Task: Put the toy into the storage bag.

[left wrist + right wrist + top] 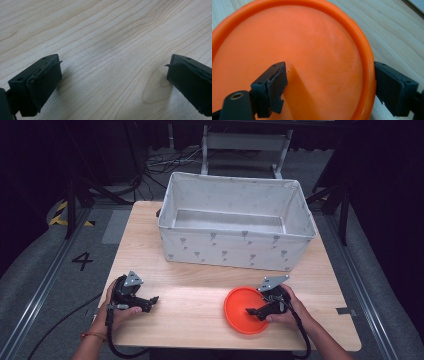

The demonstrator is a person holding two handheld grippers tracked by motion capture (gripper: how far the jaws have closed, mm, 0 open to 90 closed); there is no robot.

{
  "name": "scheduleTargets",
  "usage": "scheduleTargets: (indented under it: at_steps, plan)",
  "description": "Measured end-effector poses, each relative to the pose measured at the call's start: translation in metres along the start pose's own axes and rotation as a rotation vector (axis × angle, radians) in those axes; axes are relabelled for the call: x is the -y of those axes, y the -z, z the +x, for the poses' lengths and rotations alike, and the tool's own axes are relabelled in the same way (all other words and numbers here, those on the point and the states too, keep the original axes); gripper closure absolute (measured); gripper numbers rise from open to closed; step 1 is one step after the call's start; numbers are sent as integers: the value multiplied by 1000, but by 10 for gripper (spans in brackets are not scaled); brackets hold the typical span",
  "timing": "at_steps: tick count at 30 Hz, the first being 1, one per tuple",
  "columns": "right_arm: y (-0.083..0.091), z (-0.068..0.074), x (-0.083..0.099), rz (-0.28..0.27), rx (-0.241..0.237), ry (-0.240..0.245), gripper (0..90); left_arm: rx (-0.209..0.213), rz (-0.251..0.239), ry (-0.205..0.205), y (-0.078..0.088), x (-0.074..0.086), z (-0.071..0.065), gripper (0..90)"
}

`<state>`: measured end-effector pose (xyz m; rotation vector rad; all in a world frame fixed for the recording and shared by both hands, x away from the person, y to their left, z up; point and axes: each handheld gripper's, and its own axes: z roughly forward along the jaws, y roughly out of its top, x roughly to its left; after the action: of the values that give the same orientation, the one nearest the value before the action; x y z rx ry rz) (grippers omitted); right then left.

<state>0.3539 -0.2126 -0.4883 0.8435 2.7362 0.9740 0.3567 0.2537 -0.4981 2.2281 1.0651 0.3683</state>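
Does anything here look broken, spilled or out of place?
Nothing is spilled or knocked over. The orange plate lies flat on the table, and the fabric bin stands upright. One small oddity: the padding on the left claw and the right claw looks frayed at the edges.

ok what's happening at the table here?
A person holds a claw in each hand. The right claw is open astride the rim of an orange plate near the table's front edge, one jaw over the plate, the other outside the rim, not gripping yet. The left claw is open over bare wood. A grey fabric bin sits behind, nothing visible inside.
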Motion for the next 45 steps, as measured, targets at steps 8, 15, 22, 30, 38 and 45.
scheduleTargets:
  at_steps: [8,15,22,30,38,45]
  plan:
    - [5,-6,-1,-7,30,-55,412,-1,0,1,0,0,0,1]
    - [7,-17,-1,-21,-6,-99,599,0,0,1,0,0,0,1]
    - [8,-31,-2,-22,-94,-143,694,0,2,0,0,0,0,2]
    - [24,-29,-20,-35,-115,-78,792,-1,1,1,0,0,0,1]
    - [50,-6,-47,1,-69,52,822,-2,1,2,0,0,0,2]
    - [69,20,-71,67,-23,216,825,-2,1,2,0,0,0,2]
